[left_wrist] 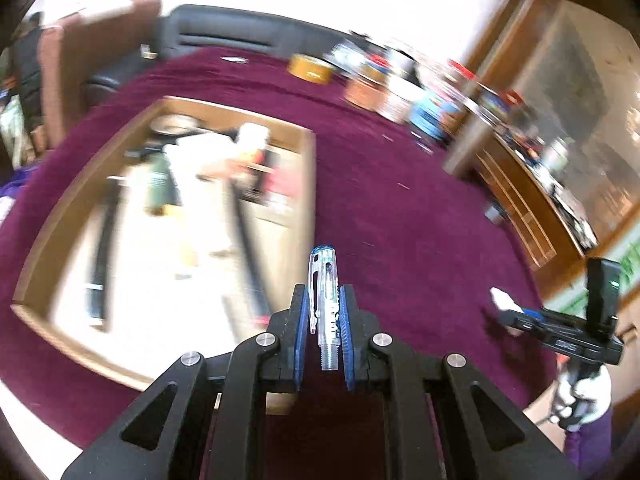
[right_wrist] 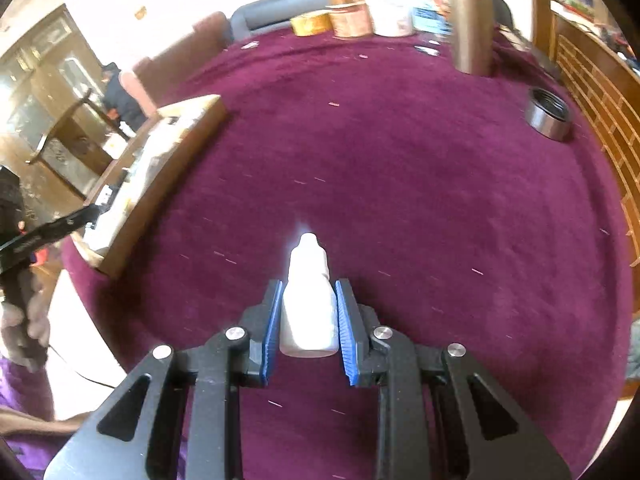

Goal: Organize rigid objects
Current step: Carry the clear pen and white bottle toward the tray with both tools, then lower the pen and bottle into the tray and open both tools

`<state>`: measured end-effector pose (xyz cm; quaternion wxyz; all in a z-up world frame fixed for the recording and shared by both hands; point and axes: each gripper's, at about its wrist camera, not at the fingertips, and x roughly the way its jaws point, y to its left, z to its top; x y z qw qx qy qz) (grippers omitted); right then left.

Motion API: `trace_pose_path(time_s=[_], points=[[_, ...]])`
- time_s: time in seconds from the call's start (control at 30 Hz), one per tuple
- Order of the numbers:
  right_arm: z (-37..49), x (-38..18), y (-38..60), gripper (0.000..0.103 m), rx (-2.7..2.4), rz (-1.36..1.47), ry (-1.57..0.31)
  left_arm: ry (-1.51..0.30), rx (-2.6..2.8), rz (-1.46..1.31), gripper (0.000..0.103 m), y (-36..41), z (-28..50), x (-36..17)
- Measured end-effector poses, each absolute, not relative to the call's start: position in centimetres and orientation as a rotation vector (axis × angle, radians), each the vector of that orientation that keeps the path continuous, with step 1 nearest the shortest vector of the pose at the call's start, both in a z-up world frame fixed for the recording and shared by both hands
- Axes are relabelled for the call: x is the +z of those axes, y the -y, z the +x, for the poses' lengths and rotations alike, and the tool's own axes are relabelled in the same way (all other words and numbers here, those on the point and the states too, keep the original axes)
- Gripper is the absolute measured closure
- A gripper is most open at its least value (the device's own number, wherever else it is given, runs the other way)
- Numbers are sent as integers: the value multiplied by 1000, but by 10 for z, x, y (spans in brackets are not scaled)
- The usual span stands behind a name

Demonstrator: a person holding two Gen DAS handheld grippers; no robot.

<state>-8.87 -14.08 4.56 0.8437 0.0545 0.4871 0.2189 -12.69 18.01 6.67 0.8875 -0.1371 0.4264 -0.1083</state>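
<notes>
My left gripper (left_wrist: 325, 294) is shut on a clear pen barrel (left_wrist: 323, 268) with a blue top and a clip, which stands up between the blue pads. It hangs above the maroon cloth, just right of a wooden tray (left_wrist: 309, 168) that holds several blurred items. My right gripper (right_wrist: 309, 286) is shut on a small white dropper bottle (right_wrist: 308, 308), nozzle pointing away, over the cloth. The tray (right_wrist: 168, 160) lies to its left. In the left wrist view the same bottle (left_wrist: 505, 300) shows at the right.
A maroon cloth (right_wrist: 400, 200) covers the round table. A metal flask (right_wrist: 470, 20) and its lid (right_wrist: 548, 116) stand at the far right. Tape rolls (right_wrist: 310, 24) and jars line the far edge. Chairs stand behind it and wooden shelving (right_wrist: 600, 92) is on the right.
</notes>
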Motion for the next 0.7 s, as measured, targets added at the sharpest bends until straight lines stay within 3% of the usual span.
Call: trace_pose_path(time_s=[0.33,0.7], points=[[-72,61,23,79,674,86,-1020,-921,-14,-313,91,-258,-103,39],[-51,46,-82,79,765,43,-1081,-990,61,-316,90,-273,-76,16]])
